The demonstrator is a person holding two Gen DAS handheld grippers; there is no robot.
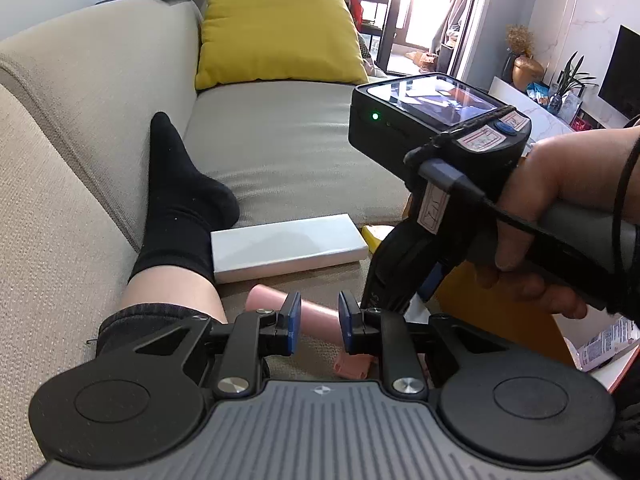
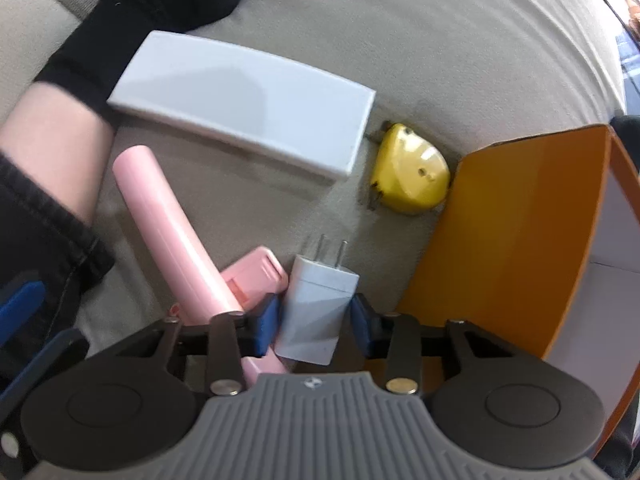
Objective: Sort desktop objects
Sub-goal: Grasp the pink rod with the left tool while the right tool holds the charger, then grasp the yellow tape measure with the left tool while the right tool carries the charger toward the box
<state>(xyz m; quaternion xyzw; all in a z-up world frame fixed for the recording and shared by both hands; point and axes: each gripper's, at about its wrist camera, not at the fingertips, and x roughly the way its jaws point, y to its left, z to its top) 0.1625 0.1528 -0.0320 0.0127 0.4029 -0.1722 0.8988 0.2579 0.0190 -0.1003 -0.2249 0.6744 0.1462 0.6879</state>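
Note:
My right gripper [image 2: 315, 313] points straight down at the sofa seat, its blue pads pressed on both sides of a white plug-in charger [image 2: 320, 292] whose prongs point away. Beside it lie a pink tube [image 2: 168, 232] and a flat pink case [image 2: 256, 280]. A yellow tape measure [image 2: 412, 176] rests against an orange box [image 2: 500, 232]. My left gripper [image 1: 319, 320] hovers over the pink tube [image 1: 264, 300] with a narrow gap between its pads and nothing in it. In the left wrist view a hand holds the right gripper's body [image 1: 440, 140], and its fingers are hidden.
A long white box [image 2: 248, 108] lies on the beige sofa seat [image 1: 288, 152] by a person's leg in a black sock [image 1: 180, 200]. A yellow cushion [image 1: 276, 32] leans at the sofa's far end. The orange box's white inside [image 2: 612, 248] is open on the right.

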